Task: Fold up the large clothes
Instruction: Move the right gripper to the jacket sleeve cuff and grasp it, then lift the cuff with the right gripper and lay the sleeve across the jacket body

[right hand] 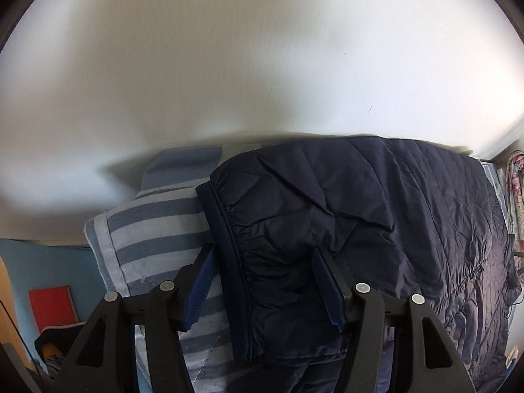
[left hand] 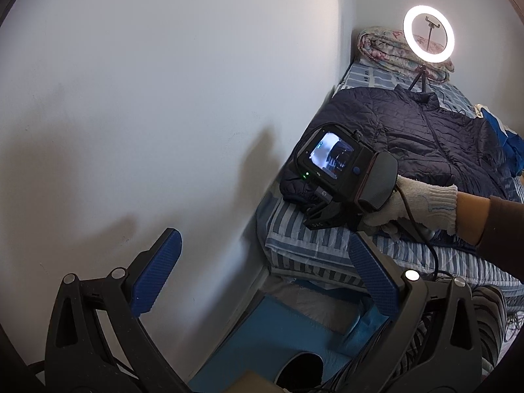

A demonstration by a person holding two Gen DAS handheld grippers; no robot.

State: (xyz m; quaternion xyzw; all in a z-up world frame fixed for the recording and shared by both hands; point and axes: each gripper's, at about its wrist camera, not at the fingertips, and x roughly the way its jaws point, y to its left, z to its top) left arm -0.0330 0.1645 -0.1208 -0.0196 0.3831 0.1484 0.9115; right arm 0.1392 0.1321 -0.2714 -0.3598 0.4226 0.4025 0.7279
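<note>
A dark navy quilted jacket (left hand: 422, 134) lies spread on the striped bed, collar toward the ring light. My left gripper (left hand: 262, 271) is open and empty, held in the air off the foot of the bed, apart from the jacket. My right gripper (right hand: 265, 288) is open, its blue pads on either side of the jacket's sleeve cuff (right hand: 278, 262) near the bed's edge. The right gripper also shows in the left wrist view (left hand: 314, 216), held by a gloved hand (left hand: 422, 206) at the sleeve end.
The bed has a blue-and-white striped cover (left hand: 327, 245) and stands against a white wall (left hand: 163, 98). A lit ring light on a tripod (left hand: 428, 34) and a folded floral quilt (left hand: 386, 49) are at the far end. Blue cloth (left hand: 504, 137) lies beside the jacket.
</note>
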